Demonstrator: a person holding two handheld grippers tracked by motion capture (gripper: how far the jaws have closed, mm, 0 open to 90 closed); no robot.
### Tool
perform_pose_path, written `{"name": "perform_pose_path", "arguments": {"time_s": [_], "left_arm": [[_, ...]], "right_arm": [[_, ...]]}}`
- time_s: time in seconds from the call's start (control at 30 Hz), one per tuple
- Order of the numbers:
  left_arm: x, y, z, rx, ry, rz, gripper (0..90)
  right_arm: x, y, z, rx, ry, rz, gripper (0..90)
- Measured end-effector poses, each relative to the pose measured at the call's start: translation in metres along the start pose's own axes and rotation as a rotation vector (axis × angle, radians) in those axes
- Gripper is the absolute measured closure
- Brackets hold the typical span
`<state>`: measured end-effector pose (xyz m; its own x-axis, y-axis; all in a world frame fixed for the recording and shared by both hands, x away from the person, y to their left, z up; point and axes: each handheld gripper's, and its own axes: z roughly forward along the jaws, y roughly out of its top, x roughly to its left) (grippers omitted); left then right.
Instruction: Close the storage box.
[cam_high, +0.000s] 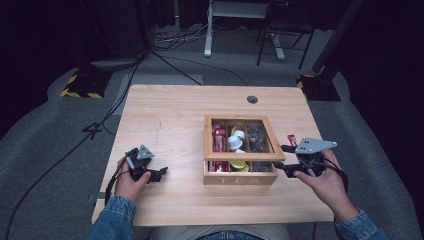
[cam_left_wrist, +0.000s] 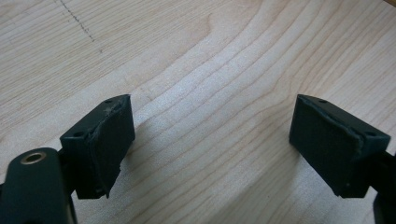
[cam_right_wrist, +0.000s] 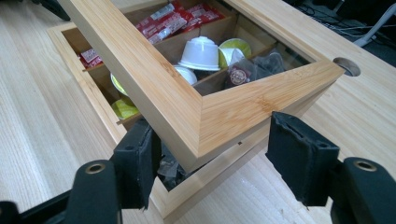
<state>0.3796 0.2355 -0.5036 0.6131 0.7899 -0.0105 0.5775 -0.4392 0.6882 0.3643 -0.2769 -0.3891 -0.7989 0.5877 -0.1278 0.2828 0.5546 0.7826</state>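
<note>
Dark studio floor and trailing cables ring a pale wooden surface (cam_high: 170, 115) where a person seated at its near edge works a bamboo tea box (cam_high: 240, 175) with two hand-held tools. The box sits toward the right half of the surface, nearer the front edge than the back, its long side running parallel to that edge and its front panel lettered "TEA". Its glass-paned lid (cam_right_wrist: 196, 100) hangs part-raised, tilted on the hinge, and the near right corner of the lid frame pokes straight between the fingers (cam_right_wrist: 299, 154) of the right gripper (cam_high: 286, 159), one finger to each side of the corner, the left one close against the frame, the right one standing off with a gap; the grip looks released rather than clamped, the lid resting low over the open tray. That hand comes in from the box's right end, level with the rim, and is by far the nearer of the two. Inside the compartments lie red sachets (cam_right_wrist: 173, 18), white and yellow-green capsules (cam_right_wrist: 201, 52) and dark wrapped bags (cam_right_wrist: 261, 65). Well apart, by the front left corner of the surface, the left gripper (cam_high: 159, 173) rests over bare wood, its fingers (cam_left_wrist: 105, 140) spread wide with nothing between them.
</note>
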Motion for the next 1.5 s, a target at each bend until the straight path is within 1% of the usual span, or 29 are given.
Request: {"name": "perform_pose_path", "arguments": {"time_s": [0.17,0.3,0.5,0.67,1.03,1.17,1.37,1.43,1.5], "left_arm": [[0.0,0.0,0.0,0.0,0.001,0.002,14.5],[0.0,0.0,0.0,0.0,0.0,0.0,14.5],[0.0,0.0,0.0,0.0,0.001,0.0,14.5],[0.0,0.0,0.0,0.0,0.001,0.001,14.5],[0.0,0.0,0.0,0.0,0.001,0.001,14.4],[0.0,0.0,0.0,-0.001,0.001,0.001,14.5],[0.0,0.0,0.0,0.0,0.001,0.0,14.4],[0.0,0.0,0.0,0.002,0.0,0.001,14.3],[0.0,0.0,0.0,0.003,-0.001,-0.004,14.3]], "right_arm": [[0.003,-0.006,0.003,0.017,-0.004,-0.006,34.9],[0.003,-0.012,0.008,0.033,0.019,0.015,35.1],[0.005,-0.017,0.011,0.047,0.024,0.022,35.4],[0.005,-0.019,0.013,0.059,0.029,0.024,35.8],[0.006,-0.018,0.015,0.115,0.043,0.028,36.9],[0.006,-0.019,0.017,0.134,0.055,0.026,36.9],[0.008,-0.022,0.02,0.18,0.081,0.008,36.9],[0.009,-0.023,0.021,0.195,0.075,-0.003,37.0],[0.01,-0.023,0.023,0.202,0.076,-0.002,37.1]]}}
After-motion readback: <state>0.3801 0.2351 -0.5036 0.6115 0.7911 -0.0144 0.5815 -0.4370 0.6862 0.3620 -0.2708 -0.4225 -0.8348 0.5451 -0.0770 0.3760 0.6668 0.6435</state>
